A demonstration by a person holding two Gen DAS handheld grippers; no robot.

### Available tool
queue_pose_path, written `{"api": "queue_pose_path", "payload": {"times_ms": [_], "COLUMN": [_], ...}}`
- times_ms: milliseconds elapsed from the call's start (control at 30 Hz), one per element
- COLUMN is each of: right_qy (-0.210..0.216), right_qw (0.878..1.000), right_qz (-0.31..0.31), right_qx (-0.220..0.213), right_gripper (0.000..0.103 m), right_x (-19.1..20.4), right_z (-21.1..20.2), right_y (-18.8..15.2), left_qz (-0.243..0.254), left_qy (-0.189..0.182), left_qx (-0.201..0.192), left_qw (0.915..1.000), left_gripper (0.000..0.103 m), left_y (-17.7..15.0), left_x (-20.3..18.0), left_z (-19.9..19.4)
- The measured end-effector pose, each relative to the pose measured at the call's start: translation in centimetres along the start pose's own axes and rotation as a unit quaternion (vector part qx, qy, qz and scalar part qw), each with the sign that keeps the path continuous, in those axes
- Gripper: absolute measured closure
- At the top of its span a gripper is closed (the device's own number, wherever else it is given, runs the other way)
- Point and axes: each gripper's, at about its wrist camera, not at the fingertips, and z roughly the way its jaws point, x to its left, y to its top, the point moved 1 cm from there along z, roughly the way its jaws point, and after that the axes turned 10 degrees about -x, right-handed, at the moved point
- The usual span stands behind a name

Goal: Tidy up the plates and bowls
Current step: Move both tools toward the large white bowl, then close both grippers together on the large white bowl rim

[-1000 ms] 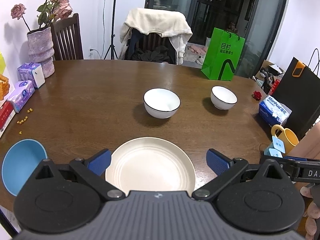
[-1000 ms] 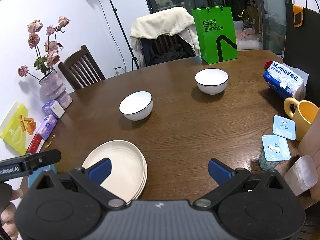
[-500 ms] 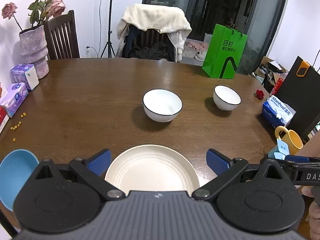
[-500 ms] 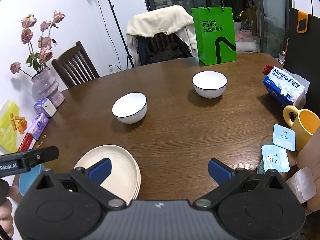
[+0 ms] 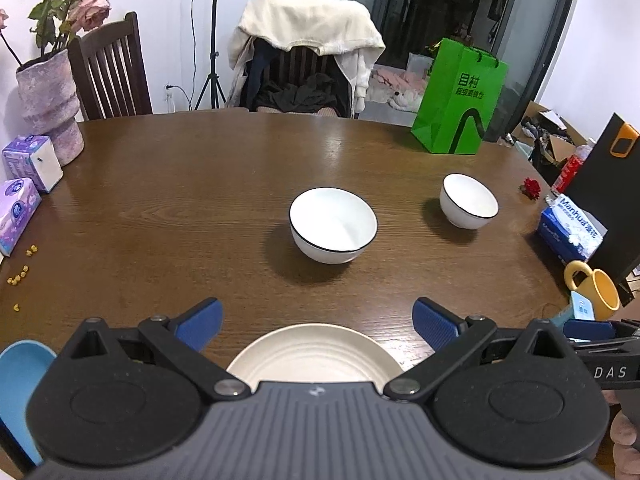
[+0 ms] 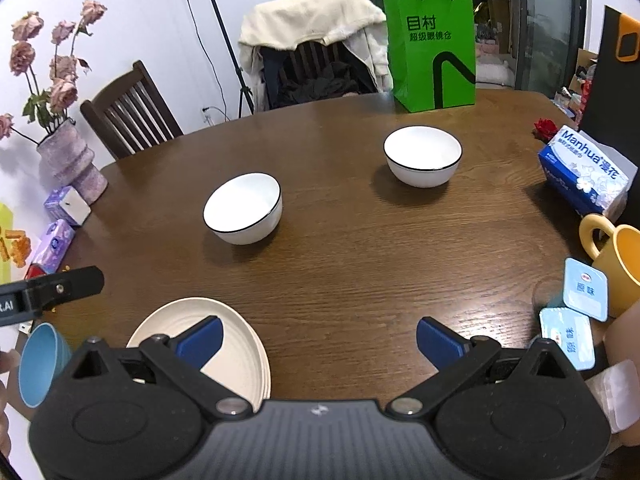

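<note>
Two white bowls with dark rims stand on the brown table: one in the middle (image 5: 333, 224) (image 6: 243, 208) and one further right (image 5: 469, 205) (image 6: 422, 155). A stack of cream plates (image 5: 316, 358) (image 6: 236, 356) lies at the near edge. A blue bowl (image 5: 18, 376) (image 6: 40, 362) sits at the near left. My left gripper (image 5: 318, 320) is open and empty, just above the plates. My right gripper (image 6: 318, 338) is open and empty, to the right of the plates.
A green paper bag (image 5: 458, 100) stands at the back right. A tissue pack (image 6: 584, 172), a yellow mug (image 6: 616, 256) and yoghurt cups (image 6: 568, 334) crowd the right edge. A vase (image 5: 48, 108), tissue packs (image 5: 18, 208) and scattered crumbs line the left edge.
Both grippers have drawn nearer the white bowls. The plates and the blue bowl have slid lower in both views. Nothing has been picked up.
</note>
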Motion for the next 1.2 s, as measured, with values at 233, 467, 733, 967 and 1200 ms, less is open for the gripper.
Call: {"api": "queue_pose_path", "payload": {"times_ms": [233, 467, 733, 967, 1200], "right_qy": [0.001, 0.002, 0.003, 0.006, 0.009], "right_qw": [1.000, 1.000, 0.999, 0.999, 0.998], "right_qz": [-0.011, -0.021, -0.036, -0.044, -0.040], "right_qx": [0.015, 0.018, 0.017, 0.024, 0.038], "right_gripper": [0.000, 0.000, 0.000, 0.000, 0.002], "right_x": [0.8, 1.7, 2.6, 3.6, 4.3], "right_z": [2.8, 5.9, 9.4, 12.3, 14.9], "right_y": [1.7, 4.1, 6.9, 8.7, 9.6], "left_qz": [-0.012, -0.023, -0.021, -0.023, -0.033], "left_qy": [0.007, 0.026, 0.042, 0.055, 0.060], "left_qx": [0.017, 0.028, 0.027, 0.033, 0.046], "left_qw": [0.9998, 0.9990, 0.9986, 0.9977, 0.9966], "left_gripper": [0.000, 0.000, 0.000, 0.000, 0.000], "left_y": [0.9, 2.7, 4.7, 5.9, 6.9], "left_x": [1.2, 2.1, 2.6, 3.2, 4.1], "left_z": [2.9, 6.0, 8.6, 11.0, 13.4]}}
